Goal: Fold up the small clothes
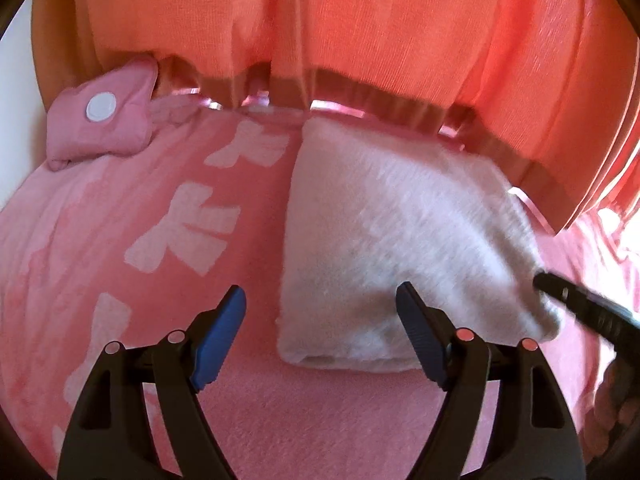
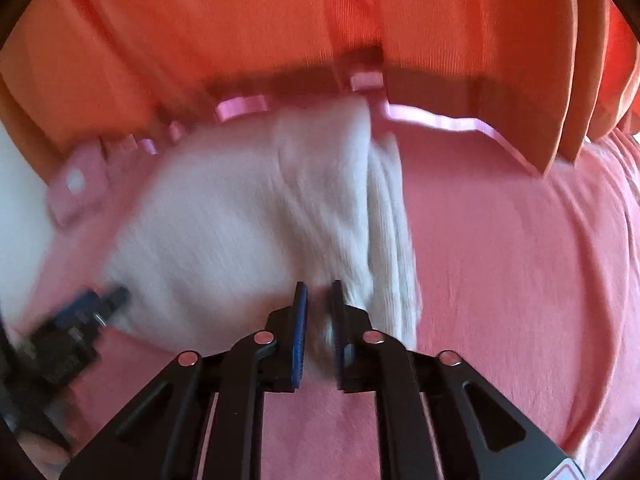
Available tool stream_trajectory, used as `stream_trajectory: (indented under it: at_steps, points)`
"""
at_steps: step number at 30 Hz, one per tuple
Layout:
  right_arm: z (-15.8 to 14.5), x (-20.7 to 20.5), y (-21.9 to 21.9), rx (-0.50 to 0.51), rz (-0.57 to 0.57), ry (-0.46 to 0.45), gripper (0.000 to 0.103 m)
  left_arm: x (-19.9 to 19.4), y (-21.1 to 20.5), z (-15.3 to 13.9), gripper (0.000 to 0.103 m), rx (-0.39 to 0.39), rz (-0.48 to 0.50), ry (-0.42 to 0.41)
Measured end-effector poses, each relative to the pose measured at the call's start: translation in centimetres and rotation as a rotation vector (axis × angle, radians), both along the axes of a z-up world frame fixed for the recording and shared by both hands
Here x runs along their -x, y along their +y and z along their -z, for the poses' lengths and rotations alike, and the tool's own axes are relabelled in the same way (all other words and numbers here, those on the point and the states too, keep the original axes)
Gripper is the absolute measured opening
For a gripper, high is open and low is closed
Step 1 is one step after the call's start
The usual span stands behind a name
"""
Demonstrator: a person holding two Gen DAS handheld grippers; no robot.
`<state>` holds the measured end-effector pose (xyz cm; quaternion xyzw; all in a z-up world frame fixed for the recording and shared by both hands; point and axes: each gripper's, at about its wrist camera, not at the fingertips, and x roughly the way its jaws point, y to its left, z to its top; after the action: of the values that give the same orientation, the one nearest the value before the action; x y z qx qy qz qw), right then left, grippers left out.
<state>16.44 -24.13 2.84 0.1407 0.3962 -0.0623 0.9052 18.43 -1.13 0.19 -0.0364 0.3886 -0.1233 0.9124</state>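
Observation:
A white fuzzy garment (image 1: 392,240) lies folded on the pink blanket (image 1: 120,220). My left gripper (image 1: 320,300) is open and empty, its jaws wide apart just above the garment's near left corner. My right gripper (image 2: 319,300) is shut on the garment (image 2: 248,232) at its near right edge, where ribbed layers bunch beside the fingers. The right gripper's tip also shows in the left wrist view (image 1: 560,288) at the garment's right corner. The left gripper shows in the right wrist view (image 2: 80,312) at the garment's left. The right wrist view is blurred.
A small pink folded item with a white round patch (image 1: 100,120) lies at the far left of the bed. Orange curtains (image 1: 360,40) hang along the far side. A pink glossy edge (image 2: 440,120) runs under the curtains.

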Motion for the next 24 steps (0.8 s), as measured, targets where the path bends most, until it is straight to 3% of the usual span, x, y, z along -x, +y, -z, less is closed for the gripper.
stream_trajectory:
  at_steps: [1,2,7,10,11,15,18,19,22,24]
  points:
    - [-0.3,-0.5,-0.3,0.014,0.027,-0.021,0.043,0.2,-0.1,-0.3,0.075,0.006,-0.007,-0.012]
    - [-0.2,-1.5,-0.9,0.016,0.049,-0.028,0.05,0.2,-0.1,-0.5,0.076,0.013,-0.011,-0.021]
    - [4.0,-4.7,-3.0,-0.153,0.055,0.046,0.05,-0.9,0.3,0.6,0.077,0.012,-0.041,0.019]
    - [3.7,-4.8,-2.4,-0.125,0.021,0.0,0.021,-1.0,0.6,0.6,0.077,0.023,-0.049,0.02]
    - [2.4,-4.5,-2.5,-0.14,0.016,-0.046,0.019,-0.9,0.5,0.5,0.077,0.017,-0.047,0.015]
    - [-0.3,-2.9,-1.9,-0.099,-0.012,-0.116,0.016,-0.7,0.0,0.8,0.078,-0.008,-0.034,0.017]
    - [4.2,-4.4,-2.6,-0.06,0.018,0.043,0.016,-0.8,0.0,1.2,0.082,-0.005,-0.027,0.027]
    - [5.1,-4.2,-3.2,-0.095,0.029,0.03,0.017,-0.7,-0.1,1.3,0.082,-0.005,-0.021,0.03]
    - [2.7,-3.7,-3.3,-0.091,0.029,0.03,0.018,-0.6,-0.4,1.5,0.082,-0.032,-0.017,0.022]
    - [0.6,-2.3,-2.7,-0.013,0.054,-0.003,0.018,-0.5,-0.5,1.4,0.082,-0.051,-0.019,0.011]
